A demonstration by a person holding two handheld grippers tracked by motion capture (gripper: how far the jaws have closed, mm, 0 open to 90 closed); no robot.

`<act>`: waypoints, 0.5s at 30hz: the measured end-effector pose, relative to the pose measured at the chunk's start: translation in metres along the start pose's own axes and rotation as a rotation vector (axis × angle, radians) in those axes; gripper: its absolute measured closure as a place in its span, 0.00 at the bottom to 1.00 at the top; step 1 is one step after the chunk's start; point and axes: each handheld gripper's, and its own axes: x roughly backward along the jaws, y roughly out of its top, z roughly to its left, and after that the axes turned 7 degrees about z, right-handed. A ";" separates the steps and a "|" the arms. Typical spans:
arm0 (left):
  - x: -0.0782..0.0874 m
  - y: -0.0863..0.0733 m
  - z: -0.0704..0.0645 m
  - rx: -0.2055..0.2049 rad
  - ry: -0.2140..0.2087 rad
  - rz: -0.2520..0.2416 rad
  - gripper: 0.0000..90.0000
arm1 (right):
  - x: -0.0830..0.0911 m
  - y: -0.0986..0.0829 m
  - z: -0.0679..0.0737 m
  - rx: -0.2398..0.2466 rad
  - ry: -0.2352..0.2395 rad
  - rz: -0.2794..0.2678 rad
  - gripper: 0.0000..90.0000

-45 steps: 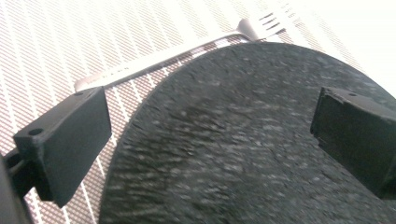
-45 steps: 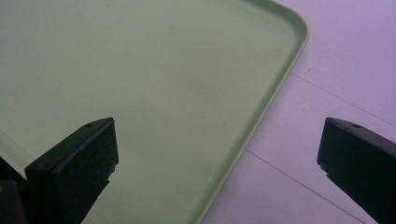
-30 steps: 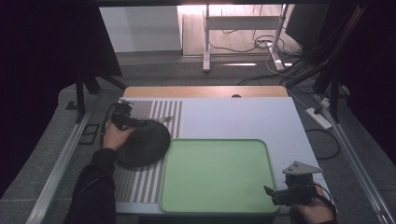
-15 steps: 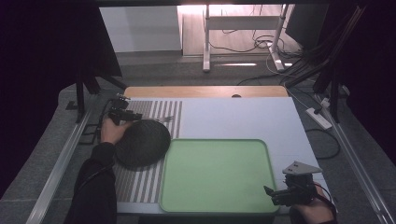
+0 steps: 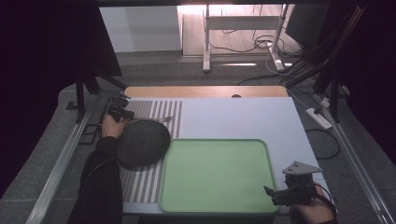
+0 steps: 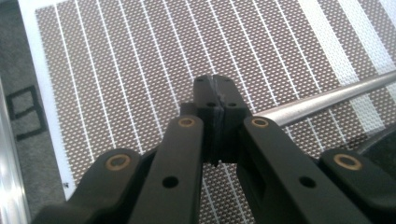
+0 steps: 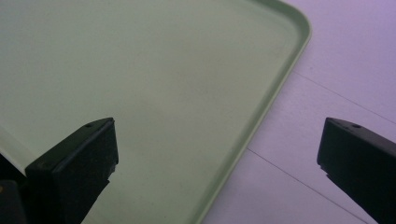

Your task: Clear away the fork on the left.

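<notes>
The counter (image 5: 233,116) stands in a dim room and carries a striped mat (image 5: 154,112) and a green tray (image 5: 215,175). The left tool (image 6: 215,93) has its jaws pressed together with nothing between them, tips over the mat beside a metal rod (image 6: 327,95), probably the handle. The dark pan (image 5: 142,142) lies on the mat, just left of the tray. The right tool (image 7: 217,154) waits wide open above the tray's near corner, likely ready to receive.
</notes>
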 end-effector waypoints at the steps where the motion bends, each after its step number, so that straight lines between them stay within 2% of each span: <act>1: 0.001 0.000 -0.002 -0.010 0.010 0.011 0.98 | 0.000 0.000 0.000 0.001 0.000 0.000 0.00; 4: 0.003 -0.003 -0.005 -0.015 -0.005 0.030 0.98 | 0.000 0.000 0.000 0.002 -0.002 0.004 0.00; 7: 0.006 -0.008 -0.006 -0.024 -0.040 0.051 0.98 | 0.000 0.000 0.001 0.007 -0.003 0.001 0.00; 12: 0.011 -0.012 -0.007 -0.076 -0.068 0.096 0.98 | 0.000 0.000 0.001 0.007 -0.003 0.004 0.00; 15: 0.013 -0.014 -0.007 -0.090 -0.081 0.109 0.98 | 0.000 0.000 0.001 0.008 -0.003 0.007 0.00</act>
